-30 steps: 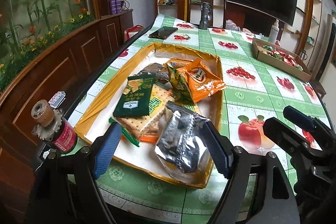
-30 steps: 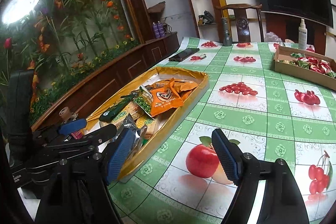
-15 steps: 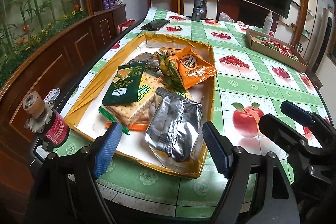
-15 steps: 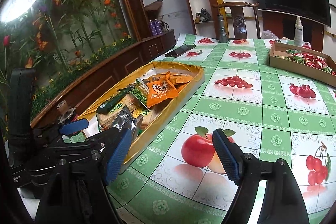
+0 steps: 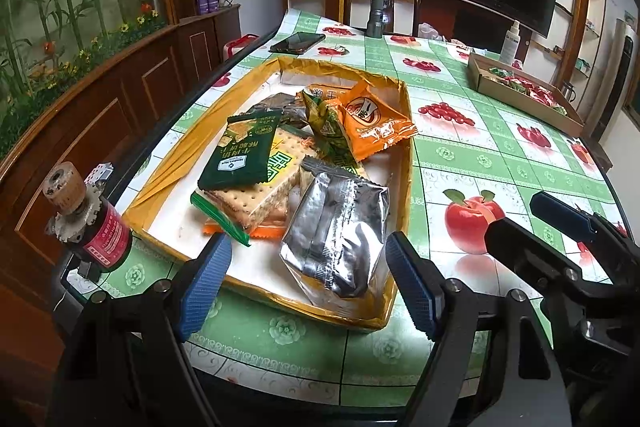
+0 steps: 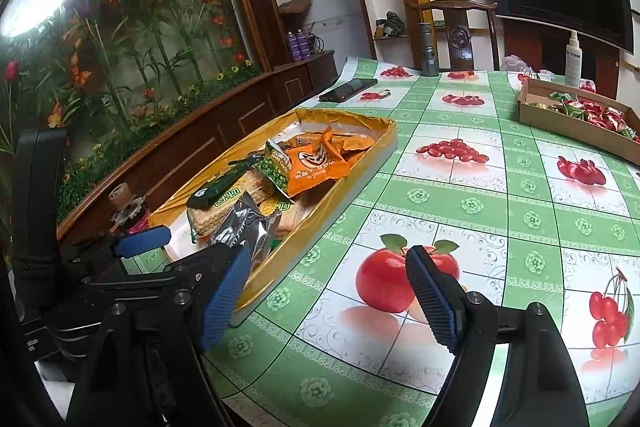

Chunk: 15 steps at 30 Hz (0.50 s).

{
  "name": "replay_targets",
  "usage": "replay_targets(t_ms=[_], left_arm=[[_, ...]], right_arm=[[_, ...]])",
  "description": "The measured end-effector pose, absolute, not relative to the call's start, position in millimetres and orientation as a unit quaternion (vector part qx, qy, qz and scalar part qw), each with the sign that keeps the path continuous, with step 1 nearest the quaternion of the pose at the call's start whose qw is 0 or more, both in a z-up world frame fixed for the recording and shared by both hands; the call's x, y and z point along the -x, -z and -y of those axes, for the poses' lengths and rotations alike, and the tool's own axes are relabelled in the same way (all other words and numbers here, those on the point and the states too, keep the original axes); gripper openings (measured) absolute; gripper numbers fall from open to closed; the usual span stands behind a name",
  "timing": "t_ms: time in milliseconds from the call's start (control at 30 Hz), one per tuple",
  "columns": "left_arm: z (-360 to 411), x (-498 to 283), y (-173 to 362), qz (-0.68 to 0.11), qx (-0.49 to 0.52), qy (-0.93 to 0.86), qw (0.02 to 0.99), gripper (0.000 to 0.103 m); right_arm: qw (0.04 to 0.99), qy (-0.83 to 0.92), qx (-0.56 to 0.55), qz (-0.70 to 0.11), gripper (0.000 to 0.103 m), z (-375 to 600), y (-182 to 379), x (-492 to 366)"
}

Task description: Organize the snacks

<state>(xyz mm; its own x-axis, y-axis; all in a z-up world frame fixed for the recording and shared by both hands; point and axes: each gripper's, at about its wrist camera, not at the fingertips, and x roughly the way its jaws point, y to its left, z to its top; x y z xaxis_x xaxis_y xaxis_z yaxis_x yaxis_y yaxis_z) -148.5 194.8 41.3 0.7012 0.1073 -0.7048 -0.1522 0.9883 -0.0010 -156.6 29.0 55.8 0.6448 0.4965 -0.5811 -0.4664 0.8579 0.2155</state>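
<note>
Between the spread blue pads of the left gripper (image 5: pixel 306 285), pinching nothing: crinkled silver foil snack pouch (image 5: pixel 336 239), lying at the near end of the shallow gold-lined cardboard tray (image 5: pixel 404 195), pads clear of it on both sides. Just beyond the pouch, resting inside the same tray: clear-wrapped stack of square crackers (image 5: pixel 256 195) under a dark green flat packet (image 5: pixel 242 155), then an orange snack packet (image 5: pixel 374 123) leaning on a green one (image 5: pixel 326 125). Off to the left of the fingers, standing near the tray corner: small red-labelled bottle with a cork-like top (image 5: pixel 92 223). Over the green fruit-print tablecloth (image 6: pixel 460 195), hovering with pads also spread and empty: right gripper (image 6: pixel 332 297), tray lying to its left, printed red apple directly ahead. Far ahead to the right, sitting well apart: brown cardboard box of red and green sweets (image 6: pixel 576 115).
</note>
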Motion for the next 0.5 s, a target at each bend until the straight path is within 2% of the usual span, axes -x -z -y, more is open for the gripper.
replay_targets(t_ms=[167,300,433,500], left_arm=[[-189,156,-51,-0.354,0.011,-0.08,0.932,0.08],[-185,186,-87,-0.246,-0.006,-0.113,0.963,0.08],[-176,232,-124,-0.111,-0.029,-0.155,0.981,0.103],[-169,253,-134,-0.053,-0.048,-0.164,0.984,0.103]], right_arm=[[0.909,-0.265,-0.027,-0.32,0.082,-25,-59,159],[0.911,-0.265,-0.03,-0.314,0.082,-22,-62,161],[0.912,-0.268,-0.033,-0.31,0.082,-19,-65,163],[0.912,-0.27,-0.033,-0.306,0.082,-19,-66,165]])
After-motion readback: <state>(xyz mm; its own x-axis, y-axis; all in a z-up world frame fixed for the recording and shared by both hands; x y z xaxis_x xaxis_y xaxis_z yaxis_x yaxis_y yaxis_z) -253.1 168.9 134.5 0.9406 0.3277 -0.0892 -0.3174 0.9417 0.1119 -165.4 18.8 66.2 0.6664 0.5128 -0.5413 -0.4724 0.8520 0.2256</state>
